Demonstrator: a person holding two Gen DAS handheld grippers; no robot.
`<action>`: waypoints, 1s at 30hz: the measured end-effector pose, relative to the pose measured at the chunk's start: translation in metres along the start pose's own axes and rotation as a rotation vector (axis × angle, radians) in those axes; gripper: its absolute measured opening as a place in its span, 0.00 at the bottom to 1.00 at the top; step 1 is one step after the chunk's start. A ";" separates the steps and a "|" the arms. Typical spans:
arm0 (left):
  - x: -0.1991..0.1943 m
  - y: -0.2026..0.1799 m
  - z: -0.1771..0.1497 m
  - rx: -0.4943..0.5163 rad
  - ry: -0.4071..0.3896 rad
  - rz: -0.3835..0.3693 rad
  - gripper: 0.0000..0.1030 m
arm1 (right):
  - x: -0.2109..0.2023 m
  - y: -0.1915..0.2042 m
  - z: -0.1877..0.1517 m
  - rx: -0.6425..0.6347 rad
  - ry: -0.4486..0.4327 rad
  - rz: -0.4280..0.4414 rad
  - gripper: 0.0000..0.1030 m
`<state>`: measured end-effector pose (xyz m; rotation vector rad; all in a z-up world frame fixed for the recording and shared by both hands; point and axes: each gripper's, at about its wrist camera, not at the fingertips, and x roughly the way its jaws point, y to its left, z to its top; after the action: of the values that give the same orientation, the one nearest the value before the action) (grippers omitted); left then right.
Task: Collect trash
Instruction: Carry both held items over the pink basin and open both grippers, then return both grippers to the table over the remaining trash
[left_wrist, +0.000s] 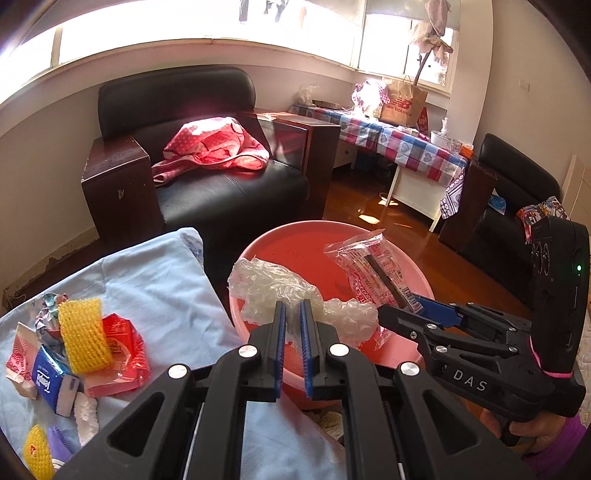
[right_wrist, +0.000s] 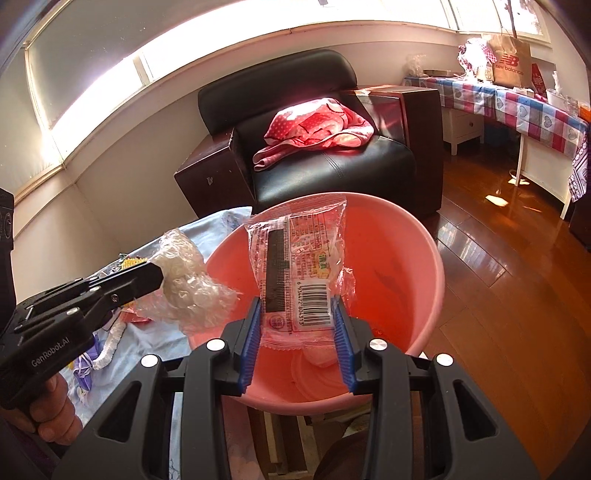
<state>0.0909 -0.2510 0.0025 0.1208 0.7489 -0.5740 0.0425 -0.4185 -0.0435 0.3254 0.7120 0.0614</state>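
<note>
Both jaws clamp wrappers, left gripper (left_wrist: 292, 314) and right gripper (right_wrist: 297, 314) tilted over basin (right_wrist: 424, 258)

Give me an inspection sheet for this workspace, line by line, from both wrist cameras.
Surface: pale blue cloth.
Job's things: pink basin sits beside the cloth; crumpled clear plastic and a barcoded snack wrapper are both held over it.
Clutter: yellow foam net, red wrapper and blue tissue pack lie on the cloth.
Grippers: left gripper shut on the plastic; right gripper shut on the wrapper.
Cables: nothing seen.
Surroundings: black armchair, checked-cloth table, wooden floor.
</note>
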 end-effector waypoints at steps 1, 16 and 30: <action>0.005 -0.003 0.000 0.003 0.011 -0.004 0.07 | 0.001 -0.002 0.000 0.003 0.003 -0.002 0.36; 0.023 -0.009 -0.007 -0.014 0.060 -0.028 0.31 | 0.014 -0.013 -0.006 0.051 0.062 0.010 0.41; -0.014 0.008 -0.008 -0.066 -0.009 -0.025 0.32 | -0.006 0.016 -0.005 -0.016 0.030 0.005 0.41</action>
<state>0.0819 -0.2357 0.0058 0.0478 0.7605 -0.5731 0.0355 -0.4034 -0.0377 0.3112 0.7405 0.0773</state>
